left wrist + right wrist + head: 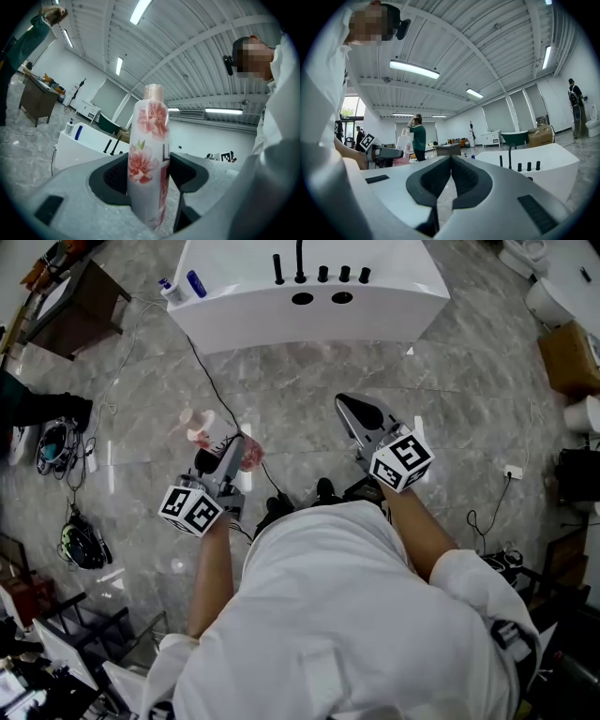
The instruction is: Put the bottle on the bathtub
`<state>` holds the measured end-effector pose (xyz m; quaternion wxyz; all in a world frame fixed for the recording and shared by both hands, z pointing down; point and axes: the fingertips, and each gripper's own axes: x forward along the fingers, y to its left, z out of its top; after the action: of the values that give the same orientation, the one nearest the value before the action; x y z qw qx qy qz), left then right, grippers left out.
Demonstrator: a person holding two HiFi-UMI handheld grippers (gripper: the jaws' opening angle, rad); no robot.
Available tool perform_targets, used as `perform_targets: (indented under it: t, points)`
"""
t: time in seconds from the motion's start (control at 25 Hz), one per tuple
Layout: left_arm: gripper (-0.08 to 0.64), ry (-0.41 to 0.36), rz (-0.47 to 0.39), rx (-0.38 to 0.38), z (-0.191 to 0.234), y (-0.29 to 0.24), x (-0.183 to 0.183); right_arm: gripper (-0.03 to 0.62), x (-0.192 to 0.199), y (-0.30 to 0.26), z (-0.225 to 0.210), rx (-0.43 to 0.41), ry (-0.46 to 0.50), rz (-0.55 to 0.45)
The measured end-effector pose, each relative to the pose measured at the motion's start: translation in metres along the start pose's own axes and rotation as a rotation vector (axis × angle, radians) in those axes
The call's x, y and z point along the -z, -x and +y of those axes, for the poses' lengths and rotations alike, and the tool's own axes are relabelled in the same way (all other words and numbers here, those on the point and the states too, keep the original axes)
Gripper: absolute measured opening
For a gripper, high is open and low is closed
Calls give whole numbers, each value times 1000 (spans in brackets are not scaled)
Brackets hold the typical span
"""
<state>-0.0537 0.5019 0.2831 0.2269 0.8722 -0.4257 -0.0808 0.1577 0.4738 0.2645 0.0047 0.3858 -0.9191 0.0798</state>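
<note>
We held the left gripper pinched on the flowered bottle. Its dark pads pressed the lower body from either side, and the cap end stood clear beyond them. The right gripper carried nothing, its jaws pressed together and pointed toward the bathtub.

The bottle hung in the air over the marble floor, well apart from the white tub ahead of us.

To finish the carry well, we judged, the grip should stay firm, since the smooth plastic looked likely to slip and the hold sat low on a tall body. We should bring the bottle forward without swinging it and choose a bare stretch of the ledge, clear of the black taps and the two small bottles at the corner. We should then set the base down flat and part the jaws only once it stood by itself.

Both bare forearms reached forward from the white shirt with elbows bent. The left one angled out to our left, and the right one sat a little farther ahead. Each marker cube was turned up toward the head camera.
</note>
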Motion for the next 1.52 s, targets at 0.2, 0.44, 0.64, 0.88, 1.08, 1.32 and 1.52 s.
perform_targets:
  t: [0.2, 0.44, 0.64, 0.88, 1.08, 1.32, 1.52]
  points:
    - [253, -5, 4, 11, -9, -18, -1, 15, -2, 13, -21, 17, -27, -20]
    - [253, 37, -7, 15, -29, -50, 10, 15, -1, 43, -55, 28, -21, -35]
    - [253, -5, -18, -10, -44, -65, 10, 15, 5, 71, -83, 43, -37, -31]
    - [253, 9, -33, -51, -45, -56, 15, 15, 15, 75, -92, 54, -77, -14]
    - [253, 28, -21, -77, -33, -52, 23, 15, 20, 62, -95, 30, -64, 4]
    - [253, 47, -14, -77, -6, -60, 25, 15, 28, 37, -112, 59, -83, 19]
    - [253, 89, -21, -75, 30, -86, 19, 15, 33, -7, -131, 60, -71, 56]
